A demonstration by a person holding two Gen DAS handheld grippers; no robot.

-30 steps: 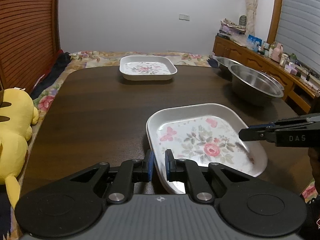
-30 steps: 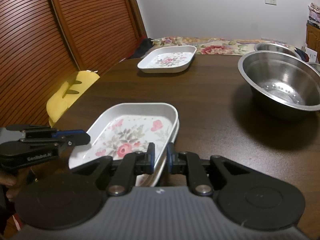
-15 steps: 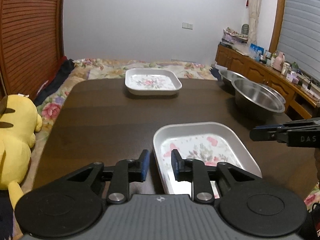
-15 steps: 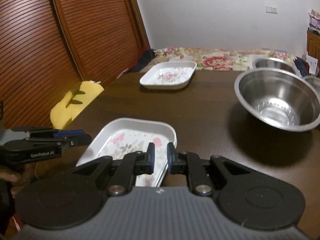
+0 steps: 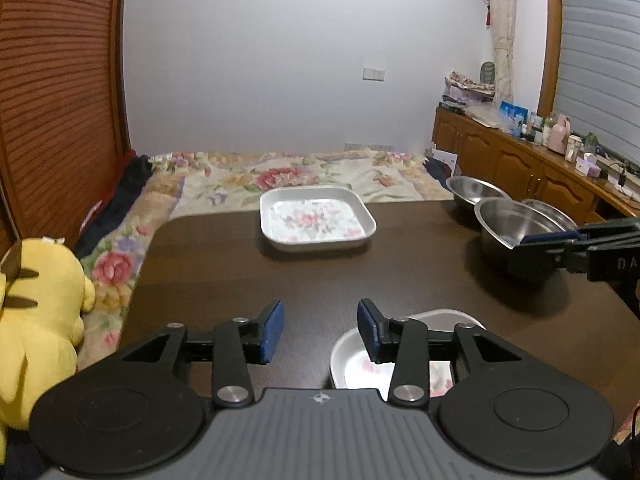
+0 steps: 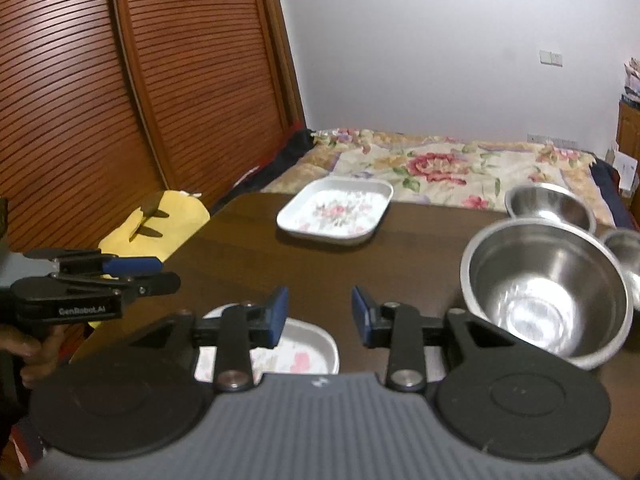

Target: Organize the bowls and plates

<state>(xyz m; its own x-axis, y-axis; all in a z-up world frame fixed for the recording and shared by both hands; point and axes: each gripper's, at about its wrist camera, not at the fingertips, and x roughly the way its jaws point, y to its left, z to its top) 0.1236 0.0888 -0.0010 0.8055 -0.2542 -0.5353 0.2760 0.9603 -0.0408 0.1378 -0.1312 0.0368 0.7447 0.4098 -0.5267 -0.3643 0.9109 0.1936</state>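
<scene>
A yellow plush toy [image 5: 36,312] slumps off the left edge of the table [image 5: 208,276], clear of the work. Next along, the left gripper [image 5: 320,330] hangs released, its blue pads spread wide with nothing between them; it sits above the table's near edge, raised off the surface, which suggests it is free for another pick. Just under and right of it lies the near plate [image 5: 404,368], a white floral dish flat on the wood, partly hidden by the gripper body. At the far middle of the table a second floral plate [image 5: 316,218] sits alone, well apart from the near one, so the two are not yet stacked. To the right, the right gripper [image 6: 320,316] is likewise open and empty, poised above the table between the near plate and the big steel bowl [image 6: 544,292]. Two smaller bowls [image 6: 548,204] stand behind and beside the big one, grouped at the right edge, probably awaiting nesting. Judging by this layout, pairing the plates looks like the step still pending.
</scene>
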